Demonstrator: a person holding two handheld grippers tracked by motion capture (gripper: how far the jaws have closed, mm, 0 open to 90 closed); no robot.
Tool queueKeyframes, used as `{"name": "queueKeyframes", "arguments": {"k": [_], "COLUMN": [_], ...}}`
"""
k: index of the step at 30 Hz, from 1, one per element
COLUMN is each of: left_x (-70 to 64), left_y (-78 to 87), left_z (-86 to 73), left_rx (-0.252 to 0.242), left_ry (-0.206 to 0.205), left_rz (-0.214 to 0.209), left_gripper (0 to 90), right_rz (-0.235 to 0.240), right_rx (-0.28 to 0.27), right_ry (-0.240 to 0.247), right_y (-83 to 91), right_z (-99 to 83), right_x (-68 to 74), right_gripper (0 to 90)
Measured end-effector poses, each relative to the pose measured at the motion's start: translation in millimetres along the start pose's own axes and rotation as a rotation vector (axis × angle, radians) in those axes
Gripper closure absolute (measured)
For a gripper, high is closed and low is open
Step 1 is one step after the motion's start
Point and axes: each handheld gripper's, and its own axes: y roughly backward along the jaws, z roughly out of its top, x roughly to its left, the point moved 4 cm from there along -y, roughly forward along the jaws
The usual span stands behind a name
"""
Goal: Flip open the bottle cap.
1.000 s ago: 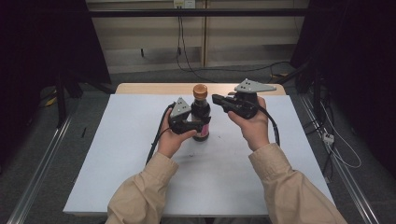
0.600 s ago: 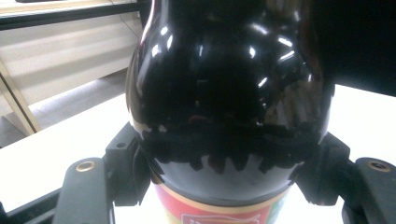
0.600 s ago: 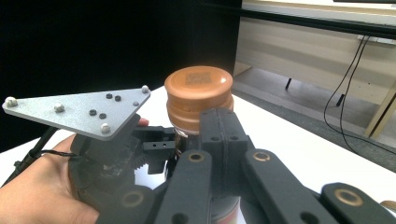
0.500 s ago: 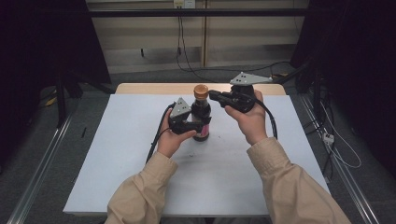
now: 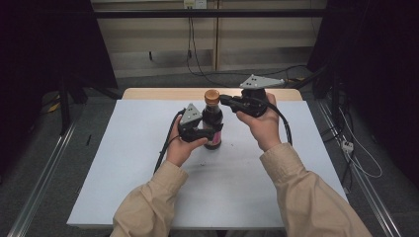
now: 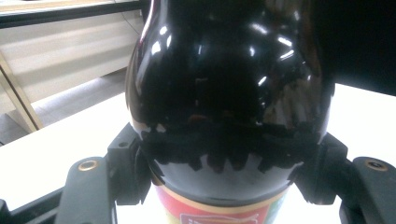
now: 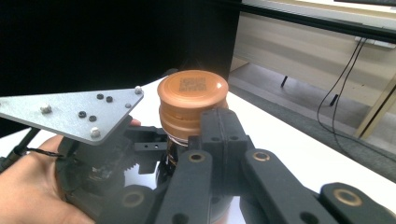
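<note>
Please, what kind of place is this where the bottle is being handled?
Probably a lab or recording workspace, not a kitchen: a bare white table ringed by dark curtains, loose cables on the floor, and metal rails beside the table.

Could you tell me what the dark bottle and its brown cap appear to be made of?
The bottle looks like dark glass or glossy hard plastic: sharp light reflections run over its smooth black body, so I cannot tell which. The cap looks like matte moulded plastic, with an even copper-brown surface, a ridged side and a printed square code on top.
</note>
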Motion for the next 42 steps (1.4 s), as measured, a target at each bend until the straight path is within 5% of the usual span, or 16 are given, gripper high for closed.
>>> {"name": "queueKeyframes", "arguments": {"k": [42], "left_x": [0.4], "left_y": [1.2], "left_z": [-1.2], "left_rx": [-0.005], "left_ry": [0.026], "left_rz": [0.01], "left_gripper": [32.4], "right_rz": [-0.019], "right_rx": [0.003], "right_ry": [-0.009], "right_y": [-2.3], "right_z": [3.1], "right_x": [6.9], "right_gripper": [90.0]}}
